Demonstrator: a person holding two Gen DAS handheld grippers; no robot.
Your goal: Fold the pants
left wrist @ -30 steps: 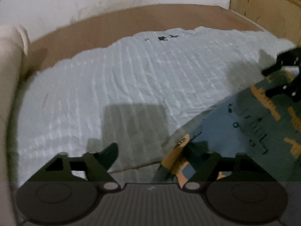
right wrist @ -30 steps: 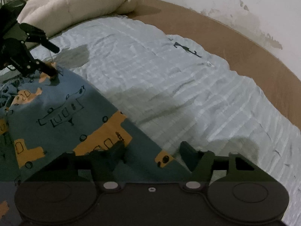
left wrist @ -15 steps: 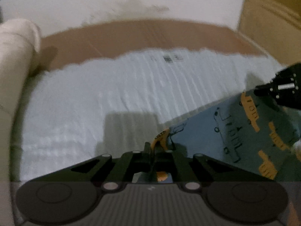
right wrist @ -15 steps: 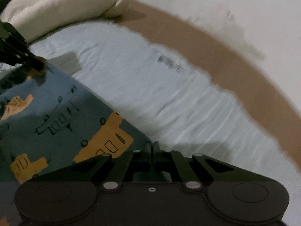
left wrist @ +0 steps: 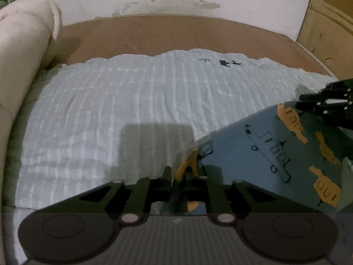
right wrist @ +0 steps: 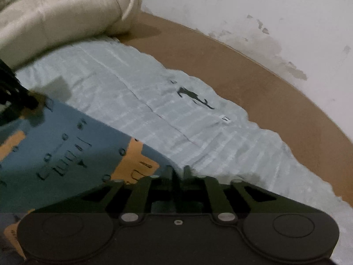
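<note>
blue pants [left wrist: 260, 154] with orange vehicle prints (taut, lifted edge)

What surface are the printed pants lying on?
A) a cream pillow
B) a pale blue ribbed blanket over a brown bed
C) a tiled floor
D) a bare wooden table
B: the pants lie on the pale blue ribbed blanket spread over the brown bed.

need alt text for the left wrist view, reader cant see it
The left gripper pinches a corner of blue pants printed with orange vehicles, its jaws opening slightly with the cloth between them. The right gripper holds the far corner at the right edge. Beneath lies a pale ribbed sheet, with a cream bolster at left.
</note>
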